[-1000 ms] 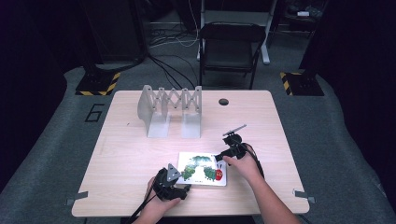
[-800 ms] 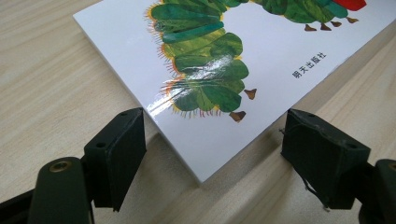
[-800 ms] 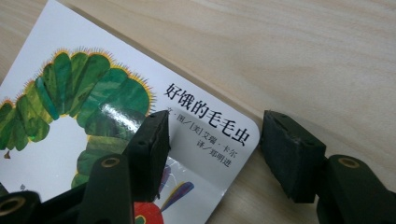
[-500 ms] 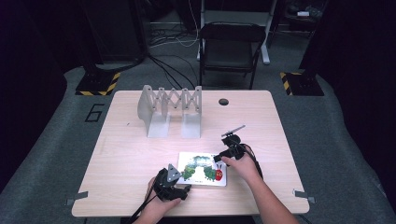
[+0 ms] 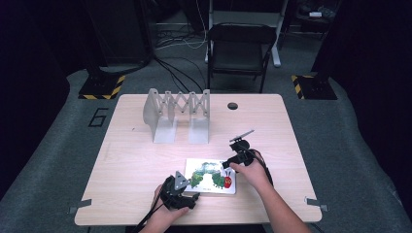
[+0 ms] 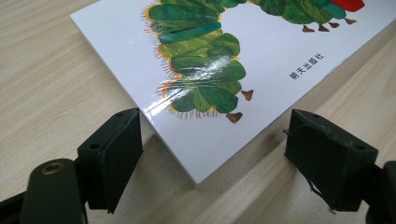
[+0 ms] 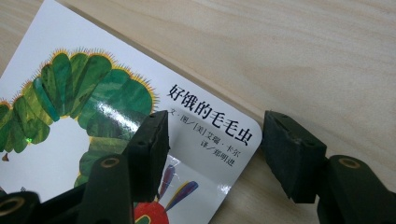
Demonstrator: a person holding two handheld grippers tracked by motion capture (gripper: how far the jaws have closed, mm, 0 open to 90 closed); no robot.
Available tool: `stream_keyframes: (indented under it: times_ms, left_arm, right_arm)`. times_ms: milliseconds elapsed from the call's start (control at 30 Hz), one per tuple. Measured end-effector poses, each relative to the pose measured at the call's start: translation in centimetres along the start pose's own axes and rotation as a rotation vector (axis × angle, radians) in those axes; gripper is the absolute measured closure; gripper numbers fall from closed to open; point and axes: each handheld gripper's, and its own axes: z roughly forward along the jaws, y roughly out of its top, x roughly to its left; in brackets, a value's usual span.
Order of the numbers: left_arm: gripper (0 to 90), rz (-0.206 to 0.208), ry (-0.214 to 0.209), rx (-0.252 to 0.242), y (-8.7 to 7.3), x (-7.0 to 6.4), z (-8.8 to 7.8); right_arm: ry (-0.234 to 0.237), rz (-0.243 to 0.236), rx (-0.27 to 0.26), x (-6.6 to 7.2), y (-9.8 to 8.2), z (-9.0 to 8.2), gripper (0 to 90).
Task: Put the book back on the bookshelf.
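Observation:
A white picture book (image 5: 210, 175) with a green caterpillar on its cover lies flat near the table's front edge. My left gripper (image 5: 192, 198) is at the book's near left corner. In the left gripper view its jaws (image 6: 212, 135) have just been opening; they stand wide on either side of that corner of the book (image 6: 233, 56) without touching it. My right gripper (image 5: 228, 165) is at the far right corner, open. In the right gripper view (image 7: 217, 128) one jaw hangs over the book's cover (image 7: 93, 93) and the other over bare wood beside the rounded corner.
A grey accordion-style rack (image 5: 177, 109) stands at the back middle of the wooden table (image 5: 136, 160). A dark round grommet (image 5: 232, 106) sits right of it. A black chair (image 5: 238, 46) stands beyond the far edge.

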Motion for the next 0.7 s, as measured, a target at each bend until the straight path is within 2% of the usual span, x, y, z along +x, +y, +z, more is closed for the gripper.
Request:
stream_keyframes:
  times_ms: [533,700]
  left_arm:
    - [15.3,-0.011,0.005,0.004,0.0,-0.2,0.1]
    - [15.5,-0.03,0.022,-0.015,0.0,-0.3,0.2]
  right_arm:
    - [-0.004,-0.017,-0.038,0.5,0.3,-1.4,43.1]
    - [-0.004,-0.02,-0.042,0.6,0.4,-1.8,43.1]
